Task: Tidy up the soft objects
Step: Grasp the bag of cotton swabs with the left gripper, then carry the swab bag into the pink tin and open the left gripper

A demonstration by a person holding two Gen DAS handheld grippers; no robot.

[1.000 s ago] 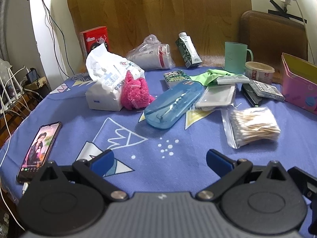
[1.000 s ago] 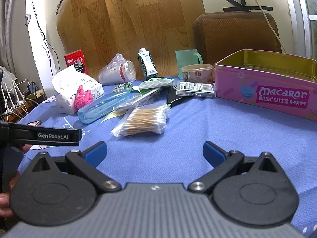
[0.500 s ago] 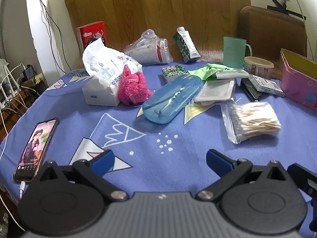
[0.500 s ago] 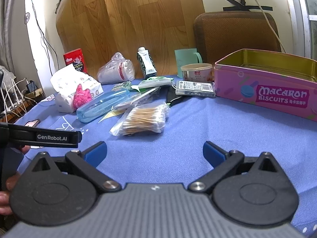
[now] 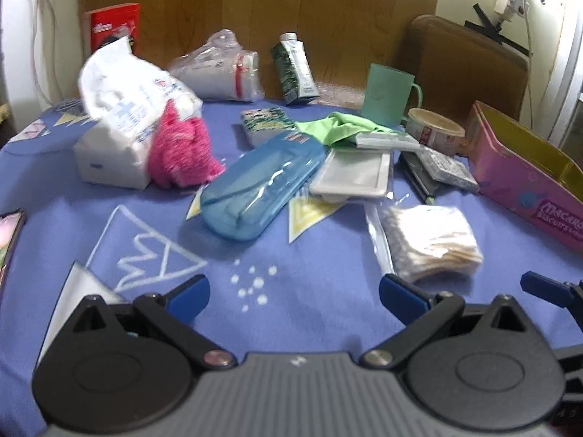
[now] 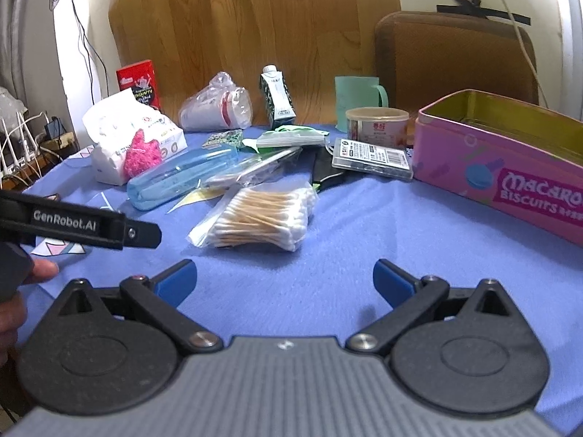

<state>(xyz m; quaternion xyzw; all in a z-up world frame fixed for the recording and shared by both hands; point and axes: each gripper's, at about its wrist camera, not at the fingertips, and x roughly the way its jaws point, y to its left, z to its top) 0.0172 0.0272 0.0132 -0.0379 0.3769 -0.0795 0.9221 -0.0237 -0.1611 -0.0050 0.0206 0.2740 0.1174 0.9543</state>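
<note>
A fluffy pink cloth [image 5: 180,154] [image 6: 140,154] leans against a white tissue pack [image 5: 125,109] [image 6: 120,134] at the table's left. A green cloth [image 5: 337,127] [image 6: 291,132] lies crumpled farther back under a grey packet. A bag of cotton swabs [image 5: 430,242] [image 6: 260,218] lies nearer, just ahead of both grippers. My left gripper [image 5: 293,289] is open over bare blue tablecloth, holding nothing. My right gripper [image 6: 284,280] is open too, also empty. An open pink biscuit tin [image 5: 528,178] [image 6: 510,160] stands at the right.
A blue plastic case [image 5: 258,189], a clear tray [image 5: 355,176], a green mug [image 5: 388,94], a milk carton [image 5: 293,69], bagged cups [image 5: 218,73], a red box [image 5: 111,25] and a round tub [image 5: 435,133] crowd the table's back. A phone [image 5: 9,236] lies at the left edge.
My left gripper has moved forward and to the right, so the swab bag and biscuit tin sit closer. The right gripper has edged forward. Both stay open.
</note>
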